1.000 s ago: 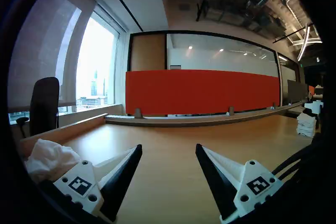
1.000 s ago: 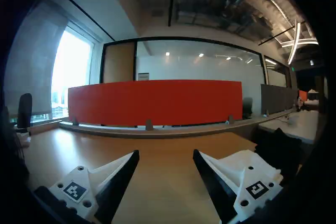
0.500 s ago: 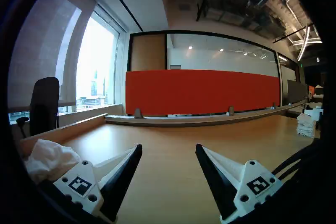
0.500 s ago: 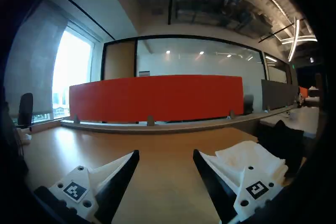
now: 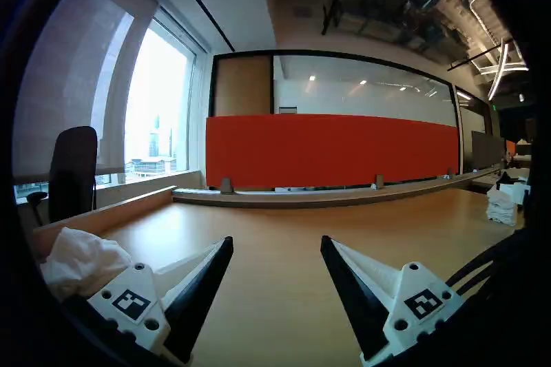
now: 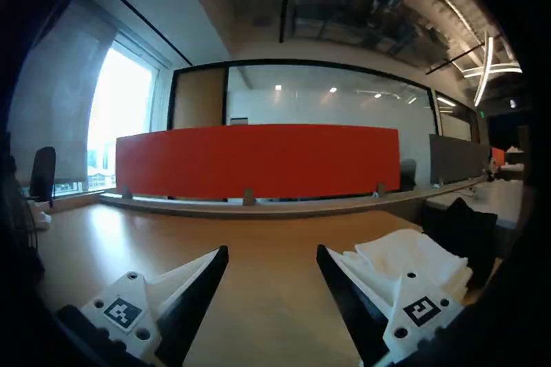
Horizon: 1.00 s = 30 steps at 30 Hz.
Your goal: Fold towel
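Waiting at the start of a fold is my reading of this moment: neither tool has cloth in it. At the bottom of the left gripper view the left gripper (image 5: 275, 239) has its jaws spread wide with only bare wood between them. At the bottom of the right gripper view the right gripper (image 6: 272, 248) is parted in the same way and holds nothing.

The crumpled towel (image 5: 82, 260) lies in the lower left of the left gripper view, just beside and behind the left-hand finger, near the table (image 5: 289, 284) edge on that side. It looks like the next piece to be folded. In the lower right of the right gripper view a folded stack (image 6: 413, 253) of white cloth sits just behind the right-hand finger, so I judge some pieces are already done.

The next move probably calls for swinging the left tool toward the crumpled heap, closing on an edge or corner, and drawing it to the middle of the wood so it can be spread flat.

Room is generous. The tabletop runs open from the fingers to the far rail under the red divider (image 5: 330, 150), centre frame. The near limits are the raised ledge behind the heap at left and a dark shape (image 6: 461, 229) beside the stack at right. A chair (image 5: 72, 171) stands at far left by the window (image 5: 155, 116), well apart from the working area.
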Motion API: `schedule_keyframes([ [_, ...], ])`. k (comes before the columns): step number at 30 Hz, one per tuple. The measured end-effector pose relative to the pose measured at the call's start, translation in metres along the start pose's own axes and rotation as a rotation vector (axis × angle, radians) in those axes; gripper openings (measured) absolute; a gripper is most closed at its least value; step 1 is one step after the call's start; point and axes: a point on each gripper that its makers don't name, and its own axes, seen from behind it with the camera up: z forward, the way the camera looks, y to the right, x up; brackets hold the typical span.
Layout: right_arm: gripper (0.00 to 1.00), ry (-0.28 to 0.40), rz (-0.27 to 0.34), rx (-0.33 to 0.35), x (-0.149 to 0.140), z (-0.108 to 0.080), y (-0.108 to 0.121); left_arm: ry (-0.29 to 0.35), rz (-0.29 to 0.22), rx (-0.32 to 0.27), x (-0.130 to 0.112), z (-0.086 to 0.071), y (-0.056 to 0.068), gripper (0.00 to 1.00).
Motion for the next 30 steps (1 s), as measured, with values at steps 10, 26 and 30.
schedule_keyframes([
  [10,0.99,-0.002,-0.015,0.0,-0.0027,-0.0006,-0.0027,0.0,0.0,0.0,-0.0003,0.0,0.0003,0.94],
  [26,0.99,-0.004,-0.013,0.002,-0.005,0.0004,-0.0028,0.0,0.0,0.0,0.0006,0.0,0.0,0.94],
  [30,0.99,-0.004,-0.012,0.002,-0.0053,0.0003,-0.0028,0.0,0.0,0.0,0.0012,0.0,-0.0003,0.94],
])
